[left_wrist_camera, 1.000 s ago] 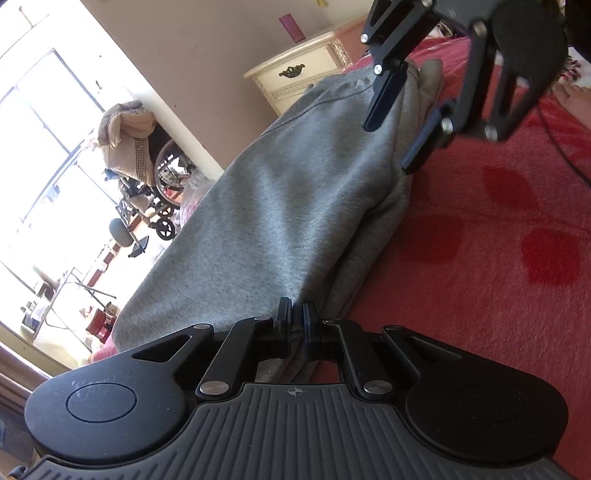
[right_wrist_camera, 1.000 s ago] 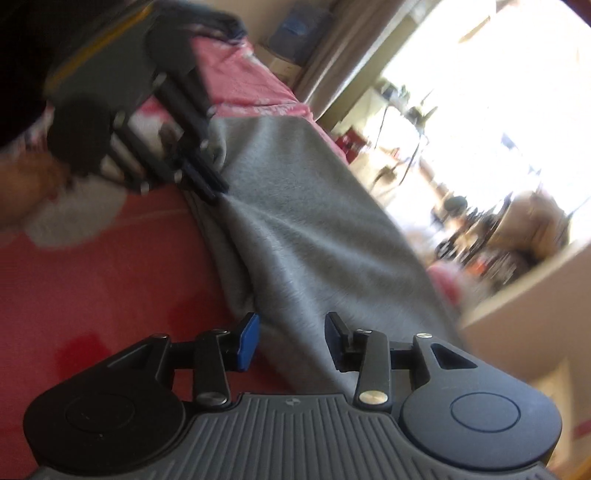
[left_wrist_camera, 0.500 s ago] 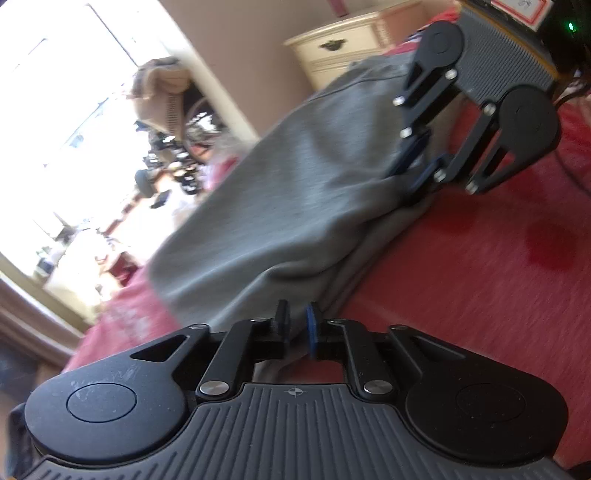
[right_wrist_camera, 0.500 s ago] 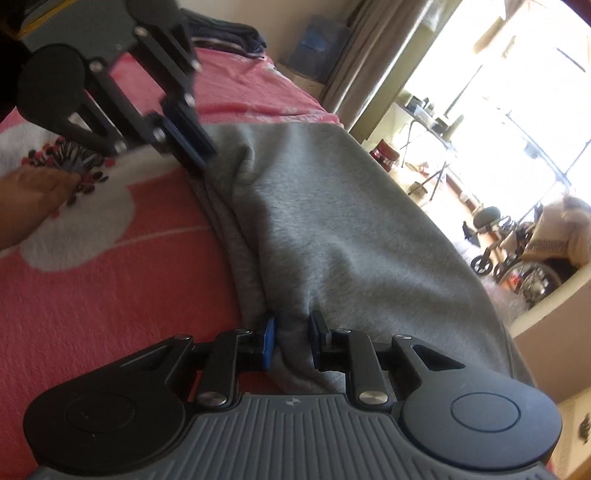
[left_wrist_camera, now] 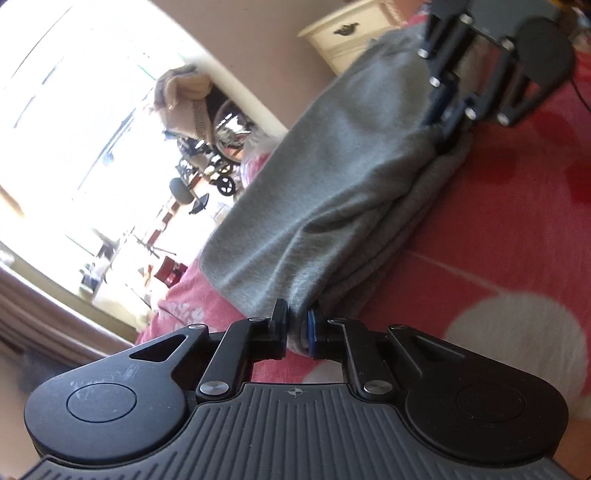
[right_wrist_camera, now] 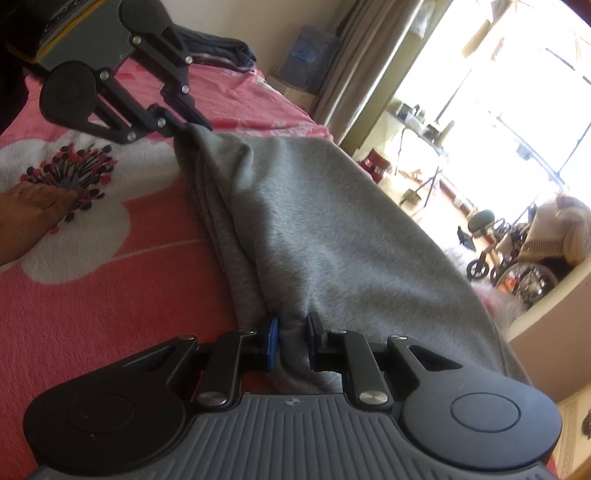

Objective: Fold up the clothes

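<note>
1. Since a second ago, the right gripper (right_wrist_camera: 291, 341) has come down from above the gray garment (right_wrist_camera: 332, 236) and its jaws have just been closing; they now pinch a bunched fold at the near edge.
2. Left gripper (left_wrist_camera: 295, 332), jaws narrow, clamps the garment's other corner on the red floral blanket (left_wrist_camera: 498, 229).
3. Only the right wrist view shows a bare foot (right_wrist_camera: 33, 218) on a white flower and dark folded clothes (right_wrist_camera: 221, 48) beyond.
4. Only the left wrist view shows a cream nightstand (left_wrist_camera: 354, 33).
5. Both show a wheelchair (right_wrist_camera: 517, 266) by the bright window
</note>
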